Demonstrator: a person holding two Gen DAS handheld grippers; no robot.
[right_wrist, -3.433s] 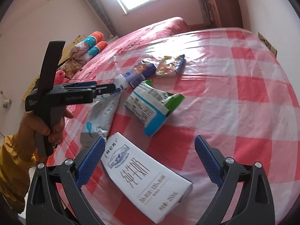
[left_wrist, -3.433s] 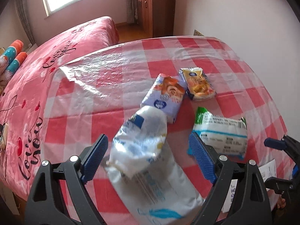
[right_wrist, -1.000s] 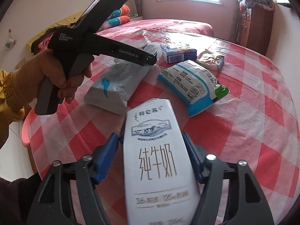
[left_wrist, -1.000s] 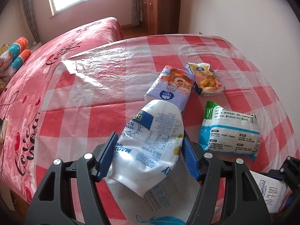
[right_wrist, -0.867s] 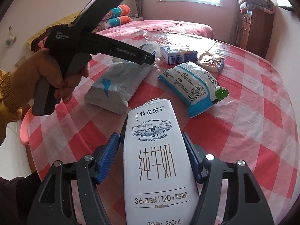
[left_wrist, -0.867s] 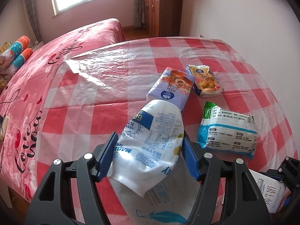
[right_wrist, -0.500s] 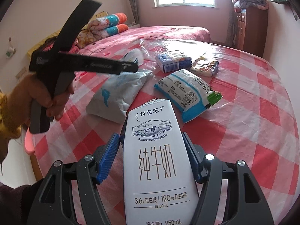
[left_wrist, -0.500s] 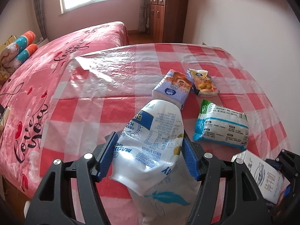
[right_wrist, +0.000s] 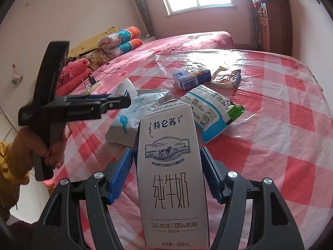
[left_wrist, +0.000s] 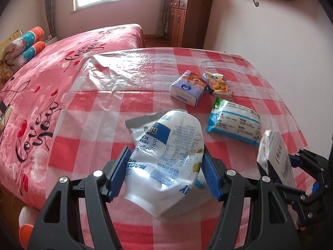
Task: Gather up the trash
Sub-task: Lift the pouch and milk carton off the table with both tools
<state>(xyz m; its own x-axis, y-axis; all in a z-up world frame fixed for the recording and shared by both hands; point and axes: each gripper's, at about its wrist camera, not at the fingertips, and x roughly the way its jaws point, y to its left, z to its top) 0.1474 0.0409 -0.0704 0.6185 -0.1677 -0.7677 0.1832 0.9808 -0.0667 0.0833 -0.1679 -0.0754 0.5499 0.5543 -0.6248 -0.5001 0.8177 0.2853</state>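
My left gripper [left_wrist: 166, 173] is shut on a crumpled white and blue plastic bag [left_wrist: 166, 158] and holds it above the red checked table [left_wrist: 108, 108]. My right gripper [right_wrist: 166, 177] is shut on a white milk carton [right_wrist: 170, 179], also lifted; the carton shows at the right of the left wrist view [left_wrist: 274, 158]. On the table lie a grey-white pouch with a feather mark [right_wrist: 135, 116], a white and blue packet with a green end [left_wrist: 235, 123], a purple tissue pack [left_wrist: 187, 88] and a yellow snack wrapper [left_wrist: 218, 84].
A bed with a pink cover [left_wrist: 62, 62] adjoins the table on the left, with rolled pillows [left_wrist: 25, 43]. A wooden cabinet [left_wrist: 187, 20] stands at the far wall. The pink wall [left_wrist: 270, 52] runs along the table's right side.
Both grippers have risen and pulled back from the table with the bag and carton still held. The items left on the table look farther away.
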